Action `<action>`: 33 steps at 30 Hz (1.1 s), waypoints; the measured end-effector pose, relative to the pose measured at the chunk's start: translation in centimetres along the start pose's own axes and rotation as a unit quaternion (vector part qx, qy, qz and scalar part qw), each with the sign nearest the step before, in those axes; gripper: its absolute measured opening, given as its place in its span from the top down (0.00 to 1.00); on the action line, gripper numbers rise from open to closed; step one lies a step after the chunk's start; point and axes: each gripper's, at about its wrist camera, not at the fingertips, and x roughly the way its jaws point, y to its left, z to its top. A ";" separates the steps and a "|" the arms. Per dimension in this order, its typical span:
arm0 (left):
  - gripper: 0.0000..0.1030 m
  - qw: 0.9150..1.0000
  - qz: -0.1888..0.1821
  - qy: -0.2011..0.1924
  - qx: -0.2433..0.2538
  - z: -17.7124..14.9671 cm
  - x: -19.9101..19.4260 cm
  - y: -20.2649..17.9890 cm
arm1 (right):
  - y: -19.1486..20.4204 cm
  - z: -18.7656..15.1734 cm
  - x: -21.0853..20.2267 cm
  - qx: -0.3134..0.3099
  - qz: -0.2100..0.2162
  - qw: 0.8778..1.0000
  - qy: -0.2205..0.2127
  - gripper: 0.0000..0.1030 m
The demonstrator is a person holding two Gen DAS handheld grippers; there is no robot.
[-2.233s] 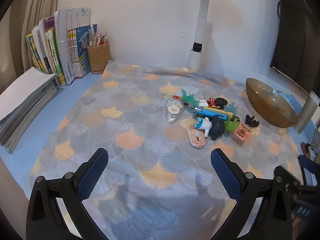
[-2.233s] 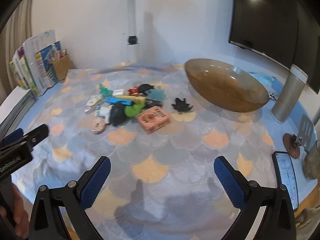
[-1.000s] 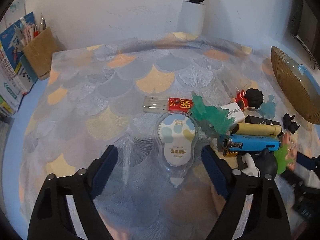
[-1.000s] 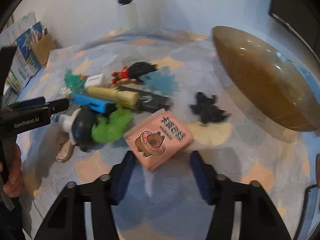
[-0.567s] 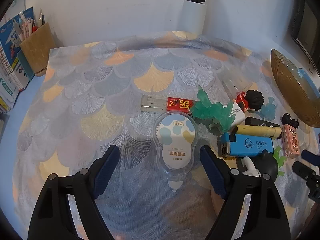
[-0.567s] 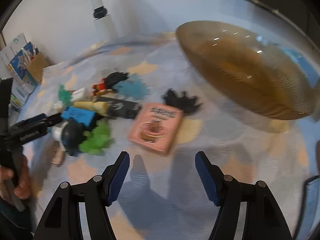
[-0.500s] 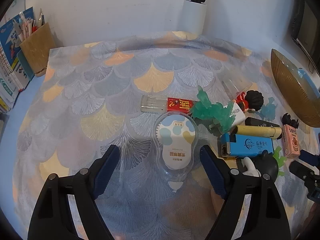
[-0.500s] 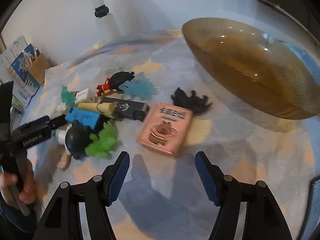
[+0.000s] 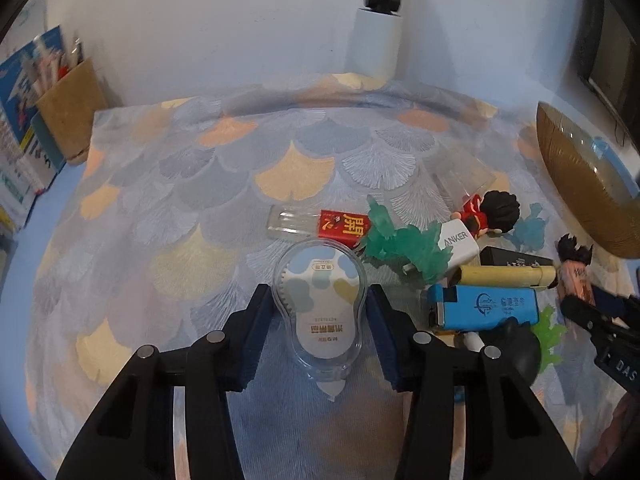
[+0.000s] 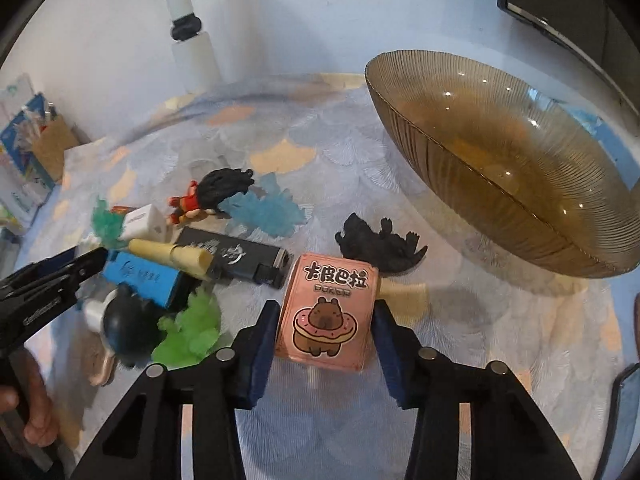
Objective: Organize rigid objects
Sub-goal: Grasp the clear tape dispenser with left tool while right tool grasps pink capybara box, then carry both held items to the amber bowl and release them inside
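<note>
My left gripper [image 9: 320, 320] is shut on a clear correction tape dispenser [image 9: 320, 300] that lies on the patterned cloth. My right gripper [image 10: 325, 328] is shut on a pink card box [image 10: 327, 312] with a capybara picture. A pile of small objects lies between them: a blue lighter [image 9: 484, 306], a black lighter [image 10: 236, 258], a yellow tube [image 10: 172, 254], a white charger [image 9: 460, 240], green toys [image 10: 188, 332] and a red-and-black figure [image 10: 212, 192]. A brown glass bowl [image 10: 512, 184] stands to the right of the pile.
A black dinosaur toy [image 10: 380, 246] lies just beyond the pink box. A lamp base [image 9: 378, 36] stands at the back wall. A pen holder [image 9: 70, 114] and books are at the back left. A phone edge [image 10: 624, 420] shows at the right.
Both grippers have come down and closed: the left onto the correction tape dispenser, the right onto the pink card box. Both were open half a second ago.
</note>
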 end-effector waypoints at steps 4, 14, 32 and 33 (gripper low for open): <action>0.56 0.999 0.001 -0.018 -0.038 -1.4 -2.7 1.0 | -1.2 -2.0 -2.9 -0.030 0.045 0.998 -0.014 0.59; 0.56 0.996 -0.018 -0.012 -0.092 -7.7 -6.2 -0.8 | -2.3 -7.1 -6.3 -0.125 0.080 0.989 0.017 0.60; 0.29 0.997 0.005 0.008 -0.075 -10.3 -6.7 -2.4 | -3.6 -8.7 -5.6 -0.107 0.084 0.990 0.028 0.39; 0.41 0.998 0.014 0.006 -0.068 -10.3 -6.6 -2.7 | -3.3 -8.7 -5.5 -0.113 0.079 0.990 0.027 0.49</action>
